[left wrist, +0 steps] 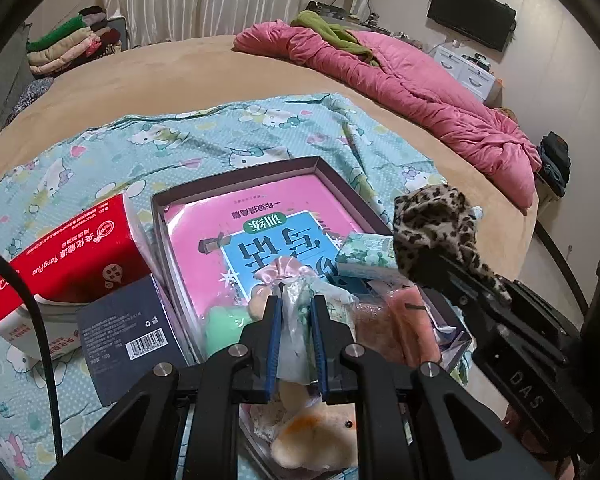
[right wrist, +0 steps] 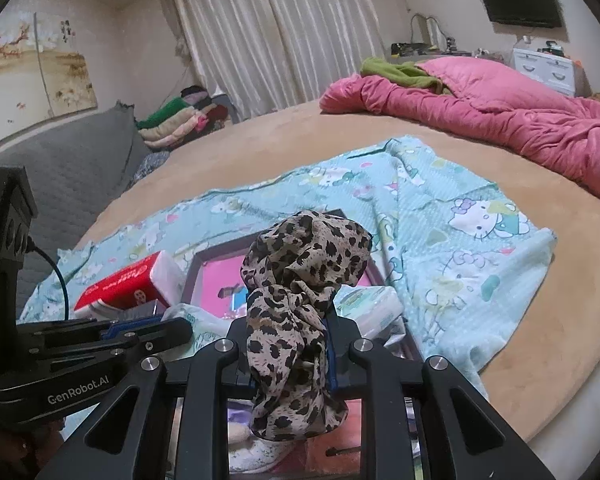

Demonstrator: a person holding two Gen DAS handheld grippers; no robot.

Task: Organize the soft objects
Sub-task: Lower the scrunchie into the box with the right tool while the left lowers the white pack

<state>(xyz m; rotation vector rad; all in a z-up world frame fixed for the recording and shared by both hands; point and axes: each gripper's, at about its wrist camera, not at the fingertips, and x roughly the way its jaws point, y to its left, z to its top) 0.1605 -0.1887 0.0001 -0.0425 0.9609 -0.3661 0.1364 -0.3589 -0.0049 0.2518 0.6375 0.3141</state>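
A: Leopard-print fabric, thin and crumpled, sits in the right gripper. We record the jaws drawn close on the leopard-print scarf, with its bunched top standing above the fingers and a tail hanging below them.

B: Confirmed from the left wrist view, where we see that scarf above the right-hand edge of the shallow box. We note the left gripper closed narrow on a pale plastic-wrapped packet, its blue pads pressing both sides.

A: Position of the box?

B: It lies on the Hello Kitty sheet, spread over the tan bed. Inside we list a pink workbook flat on the bottom, a pink satin scrunchie just beyond the held packet, a green soft item to its left, and a pink plush piece to its right. We cannot tell what the green item is.

A: Outside the box?

B: A red tissue pack and a dark carton stand just beside its left wall. A small mint-patterned tissue packet rests at the right wall. A cream plush toy lies beneath the left gripper. The pink quilt is well apart, at the far side of the bed.
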